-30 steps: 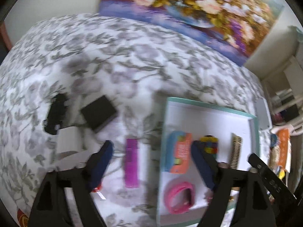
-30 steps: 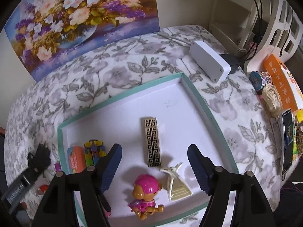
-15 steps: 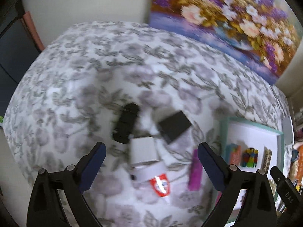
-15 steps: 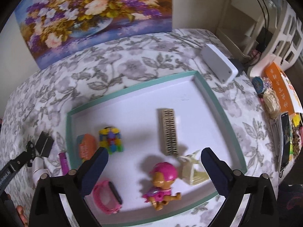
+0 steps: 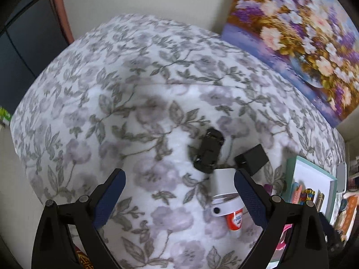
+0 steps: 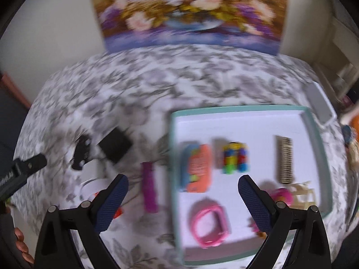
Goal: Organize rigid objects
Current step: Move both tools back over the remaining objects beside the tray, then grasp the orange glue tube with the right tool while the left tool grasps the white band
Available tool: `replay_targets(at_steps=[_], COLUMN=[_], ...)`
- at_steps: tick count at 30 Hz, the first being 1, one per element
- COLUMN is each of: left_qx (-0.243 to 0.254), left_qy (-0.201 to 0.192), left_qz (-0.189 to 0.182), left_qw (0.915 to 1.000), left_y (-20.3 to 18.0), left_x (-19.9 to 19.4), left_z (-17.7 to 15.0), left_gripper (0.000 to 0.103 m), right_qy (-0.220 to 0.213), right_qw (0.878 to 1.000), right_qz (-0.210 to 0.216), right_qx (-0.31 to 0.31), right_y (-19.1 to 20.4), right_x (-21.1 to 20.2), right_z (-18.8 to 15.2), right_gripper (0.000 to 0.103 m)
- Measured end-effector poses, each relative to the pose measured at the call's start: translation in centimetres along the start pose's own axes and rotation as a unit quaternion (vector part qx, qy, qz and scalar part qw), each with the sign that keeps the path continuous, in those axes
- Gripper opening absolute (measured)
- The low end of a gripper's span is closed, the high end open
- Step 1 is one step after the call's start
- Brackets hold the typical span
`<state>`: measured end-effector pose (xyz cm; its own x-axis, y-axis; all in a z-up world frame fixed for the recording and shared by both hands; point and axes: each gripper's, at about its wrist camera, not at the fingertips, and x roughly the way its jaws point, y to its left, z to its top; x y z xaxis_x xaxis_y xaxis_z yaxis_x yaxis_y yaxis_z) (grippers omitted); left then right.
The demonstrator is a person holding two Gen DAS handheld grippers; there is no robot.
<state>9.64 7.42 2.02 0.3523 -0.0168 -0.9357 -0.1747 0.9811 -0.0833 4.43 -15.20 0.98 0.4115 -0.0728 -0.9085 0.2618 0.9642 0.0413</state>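
left wrist: high over the floral bench [image 5: 134, 116], facing its left half, tray [image 5: 289, 172] at far right edge | right wrist: closer, looking down and toward the painting [image 6: 190, 11], tray [image 6: 175, 157] centre-right, blurred | shared: black toy car [image 5: 208, 152] [image 6: 82, 154], black box [image 5: 252, 159] [image 6: 115, 144], painting [image 5: 298, 35], tray

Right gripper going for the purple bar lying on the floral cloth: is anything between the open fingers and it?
Nothing visible. The right gripper is open above the flat purple bar, which lies alone on the floral cloth, apart from the teal-rimmed white tray on its right.
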Motion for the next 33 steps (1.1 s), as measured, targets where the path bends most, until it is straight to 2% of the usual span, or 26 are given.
replay_targets(at_steps=[3,7,10,15,18,24,33], left_qx=[-0.02,-0.033,-0.04,-0.059,-0.074,-0.088,-0.107], left_qy=[0.018,0.041,0.076,0.109,0.122,0.127,0.12], left_qz=[-0.009,-0.002,-0.004,0.009,0.009,0.001,-0.025], left_qw=[0.9996,0.9986,0.9963,0.9922,0.9898,0.988,0.9866], left_y=[1.0,1.2,1.3,1.6,2.0,2.1,2.8], left_x=[0.8,2.4,4.3,6.5,7.2,7.5,7.2], left_z=[-0.2,-0.7,-1.3,-2.1,-2.4,-2.8,-2.3], left_gripper=[0.097,0.097,0.097,0.097,0.097,0.097,0.097], right_qy=[0.012,0.024,0.036,0.056,0.062,0.07,0.086], right_qw=[1.0,0.999,0.997,0.996,0.995,0.992,0.988], right_qz=[0.008,0.021,0.024,0.034,0.046,0.068,0.087], right_qx=[-0.02,-0.036,-0.056,-0.067,-0.067,-0.08,-0.098], right_y=[1.9,3.7,5.0,6.0,6.3,7.5,9.1], right_x=[0.9,1.8,2.7,4.0,4.6,5.3,6.6], right_z=[-0.5,-1.2,-1.9,-2.8,-3.1,-3.6,-4.5], right_gripper=[0.1,0.1,0.1,0.099,0.095,0.081,0.047])
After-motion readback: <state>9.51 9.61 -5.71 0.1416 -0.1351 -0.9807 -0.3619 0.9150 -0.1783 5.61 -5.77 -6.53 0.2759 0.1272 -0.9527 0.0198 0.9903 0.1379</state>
